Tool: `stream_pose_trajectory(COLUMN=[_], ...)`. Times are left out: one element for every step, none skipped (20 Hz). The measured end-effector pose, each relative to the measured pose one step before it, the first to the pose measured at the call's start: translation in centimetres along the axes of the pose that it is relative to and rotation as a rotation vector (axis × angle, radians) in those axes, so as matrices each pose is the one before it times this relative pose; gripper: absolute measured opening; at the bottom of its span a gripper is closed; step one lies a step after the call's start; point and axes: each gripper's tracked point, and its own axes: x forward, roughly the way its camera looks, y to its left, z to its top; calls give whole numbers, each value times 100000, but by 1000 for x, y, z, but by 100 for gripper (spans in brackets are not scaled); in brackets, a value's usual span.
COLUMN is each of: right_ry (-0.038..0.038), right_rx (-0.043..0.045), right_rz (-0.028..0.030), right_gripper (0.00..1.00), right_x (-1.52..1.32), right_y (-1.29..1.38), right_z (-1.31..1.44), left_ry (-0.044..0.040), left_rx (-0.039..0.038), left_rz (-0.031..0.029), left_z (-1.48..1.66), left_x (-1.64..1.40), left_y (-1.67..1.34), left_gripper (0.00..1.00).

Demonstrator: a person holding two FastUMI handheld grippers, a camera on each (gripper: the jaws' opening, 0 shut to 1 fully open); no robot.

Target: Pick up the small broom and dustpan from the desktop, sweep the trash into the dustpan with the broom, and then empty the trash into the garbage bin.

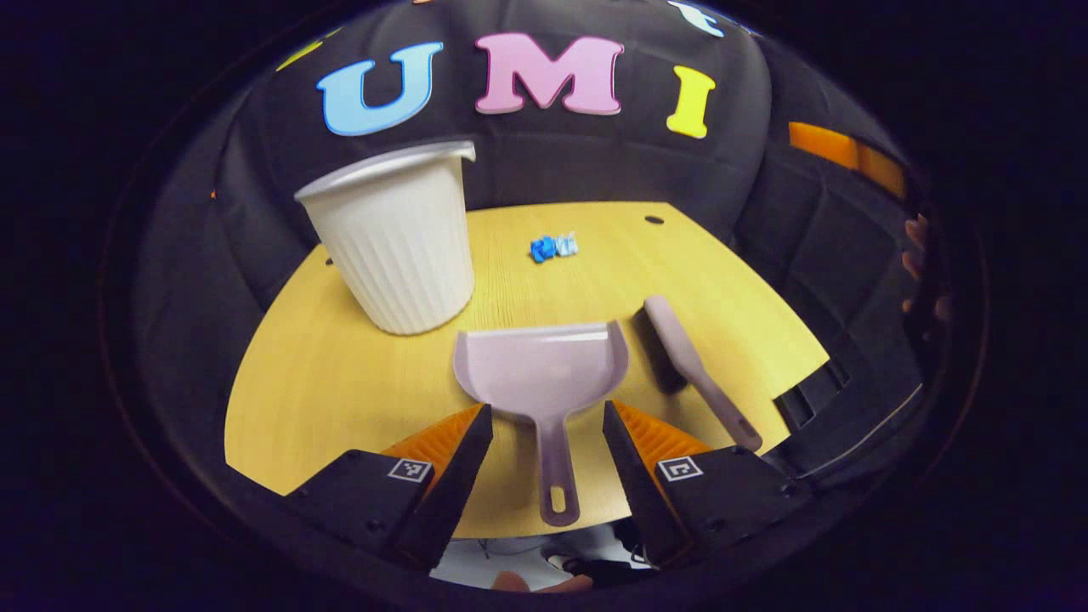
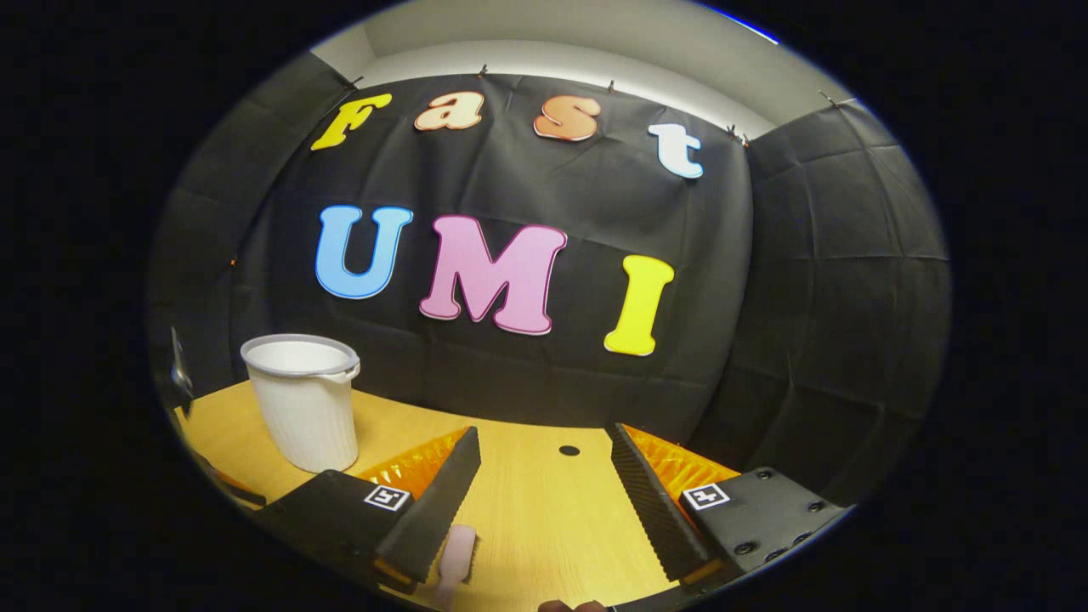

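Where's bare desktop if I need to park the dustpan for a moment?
Free: the wide patch left of the dustpan, in front of the bin; also the far stretch right of the blue trash. Crowded: the broom lies close beside the dustpan's right edge.

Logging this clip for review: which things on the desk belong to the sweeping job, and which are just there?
Job:
dustpan, between the open left gripper fingers
small broom
blue trash
white garbage bin
right gripper, open

Just there:
desk
cable hole
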Motion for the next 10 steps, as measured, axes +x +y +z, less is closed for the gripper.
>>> stream_pose_trajectory(right_ry=[1611, 1340, 2323, 2739, 2901, 2984, 2544, 1967, 1856, 1379], right_rx=[265, 40, -542, -327, 330, 841, 1026, 1058, 304, -564], right_rz=[785, 627, -398, -112, 523, 1021, 848, 688, 307, -130], right_gripper=[100, 100, 100, 100, 100, 100, 100, 100, 100, 100], right_x=[358, 444, 569, 510, 482, 429, 499, 425, 411, 343], right_y=[-161, -247, -593, -582, -252, -278, -253, -339, -396, -384], right_z=[-687, -741, -989, -1124, -1076, -972, -764, -662, -555, -447], left_ry=[5816, 5320, 4839, 4489, 4962, 4849, 4745, 3358, 1985, 1533], left_rx=[-1881, -2826, -3102, -2978, -2331, -2369, -2615, -2456, -2158, -715], left_rz=[74, 637, -659, 66, 71, 202, 319, -221, 482, 572], left_z=[-1041, -568, -799, -303, -51, 235, 258, 392, 417, 363], left_x=[930, 1105, 982, 1007, 694, 360, 459, 386, 192, 372], left_y=[-35, -10, -22, -46, 213, 365, 395, 252, 243, 176], left_gripper=[79, 79, 79, 79, 79, 79, 79, 79, 79, 80])
